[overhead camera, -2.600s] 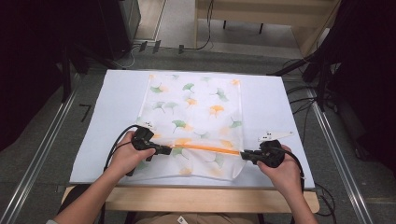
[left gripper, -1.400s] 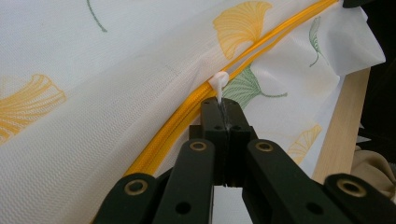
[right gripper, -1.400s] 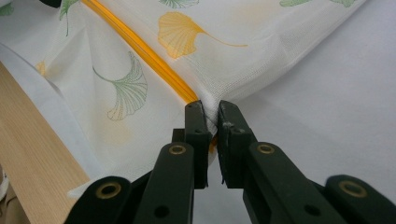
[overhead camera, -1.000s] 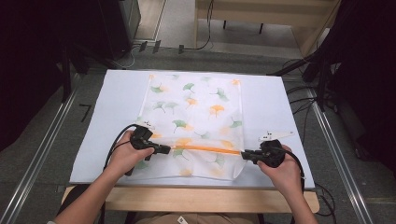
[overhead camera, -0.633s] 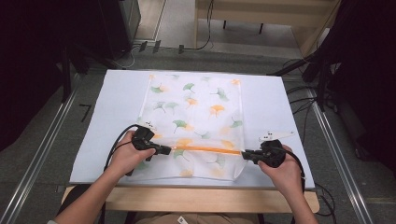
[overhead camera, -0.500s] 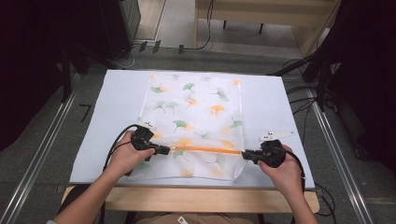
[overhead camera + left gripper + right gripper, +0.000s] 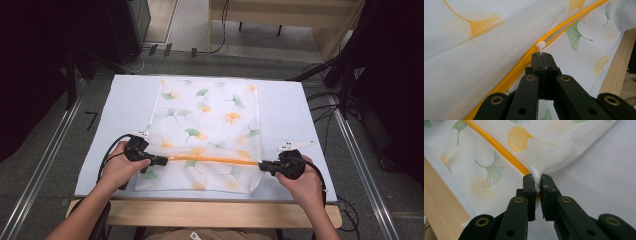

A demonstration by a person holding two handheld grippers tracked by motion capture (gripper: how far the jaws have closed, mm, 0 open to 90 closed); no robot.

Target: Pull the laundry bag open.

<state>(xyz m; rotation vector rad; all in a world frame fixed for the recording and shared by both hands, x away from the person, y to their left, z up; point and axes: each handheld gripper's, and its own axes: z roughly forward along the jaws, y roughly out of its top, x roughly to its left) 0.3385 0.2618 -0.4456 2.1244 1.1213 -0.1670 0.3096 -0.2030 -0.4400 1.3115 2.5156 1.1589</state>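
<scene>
Now counted on one white table (image 7: 125, 100): one leaf-printed mesh bag (image 7: 210, 115), one orange zipper (image 7: 215, 160), left gripper (image 7: 541, 56) clamped on one white zipper pull (image 7: 540, 46), right gripper (image 7: 537, 182) clamped on bag edge.

1. A pale blue-white mat (image 7: 125, 107) covers most of the worktop, its far edge lying toward the floor beyond.
2. The worktop's light wooden front edge (image 7: 200, 212) shows below the mat, nearest the person; the same wood appears in the left gripper view (image 7: 616, 65) and the right gripper view (image 7: 439, 205).
3. Metal rails run along the floor on both sides, one at the left (image 7: 45, 155) and one at the right (image 7: 365, 165).
4. Black cables (image 7: 327, 107) lie on the grey floor to the right of the worktop.
5. A wooden bench or frame (image 7: 280, 10) stands at the far end, with dark equipment (image 7: 125, 25) to its left.
</scene>
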